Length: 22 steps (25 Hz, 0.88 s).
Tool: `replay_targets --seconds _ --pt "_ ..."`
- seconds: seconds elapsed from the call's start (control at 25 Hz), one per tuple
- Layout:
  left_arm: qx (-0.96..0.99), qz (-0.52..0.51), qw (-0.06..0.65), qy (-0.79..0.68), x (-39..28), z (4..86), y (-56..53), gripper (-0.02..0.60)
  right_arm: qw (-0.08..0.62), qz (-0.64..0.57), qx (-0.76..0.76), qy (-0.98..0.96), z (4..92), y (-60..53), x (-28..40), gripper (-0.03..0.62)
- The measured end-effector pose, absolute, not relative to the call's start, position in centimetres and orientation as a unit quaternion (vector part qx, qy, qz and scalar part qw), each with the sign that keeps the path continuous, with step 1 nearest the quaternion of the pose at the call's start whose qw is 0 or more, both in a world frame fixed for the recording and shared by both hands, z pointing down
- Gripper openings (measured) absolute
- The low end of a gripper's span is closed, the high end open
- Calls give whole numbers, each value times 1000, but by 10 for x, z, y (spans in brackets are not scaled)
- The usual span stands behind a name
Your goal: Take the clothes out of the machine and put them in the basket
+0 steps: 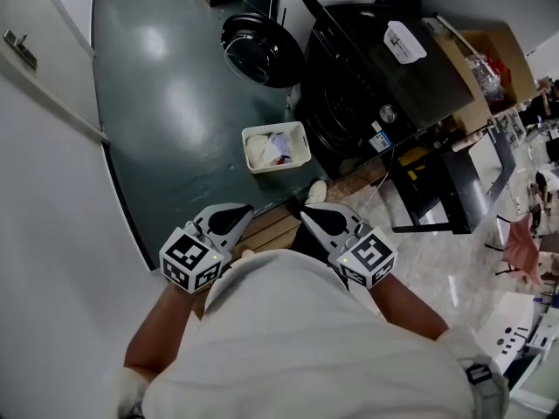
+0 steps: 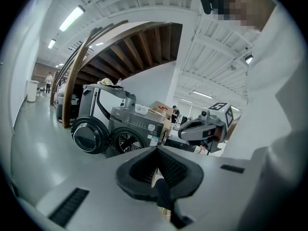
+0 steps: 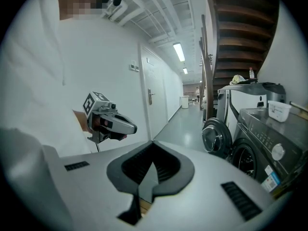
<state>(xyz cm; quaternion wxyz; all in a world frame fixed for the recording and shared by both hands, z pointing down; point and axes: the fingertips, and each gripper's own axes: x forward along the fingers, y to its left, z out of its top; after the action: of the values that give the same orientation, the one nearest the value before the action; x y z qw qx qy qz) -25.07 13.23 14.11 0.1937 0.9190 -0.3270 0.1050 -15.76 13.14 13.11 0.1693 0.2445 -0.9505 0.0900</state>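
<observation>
Clothes lie in the white basket on the green floor, just beside the dark washing machine; its round door stands open. Left tool and right tool: both closed, empty, apart from the basket.

the basket sits on the floor just before the machine — clothes lie in it.
</observation>
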Motion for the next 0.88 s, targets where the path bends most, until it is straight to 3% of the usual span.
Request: replay_targets --seconds 0.88 --pt "917 108 200 -327 -244 151 130 -2 171 90 238 -952 137 132 -160 3"
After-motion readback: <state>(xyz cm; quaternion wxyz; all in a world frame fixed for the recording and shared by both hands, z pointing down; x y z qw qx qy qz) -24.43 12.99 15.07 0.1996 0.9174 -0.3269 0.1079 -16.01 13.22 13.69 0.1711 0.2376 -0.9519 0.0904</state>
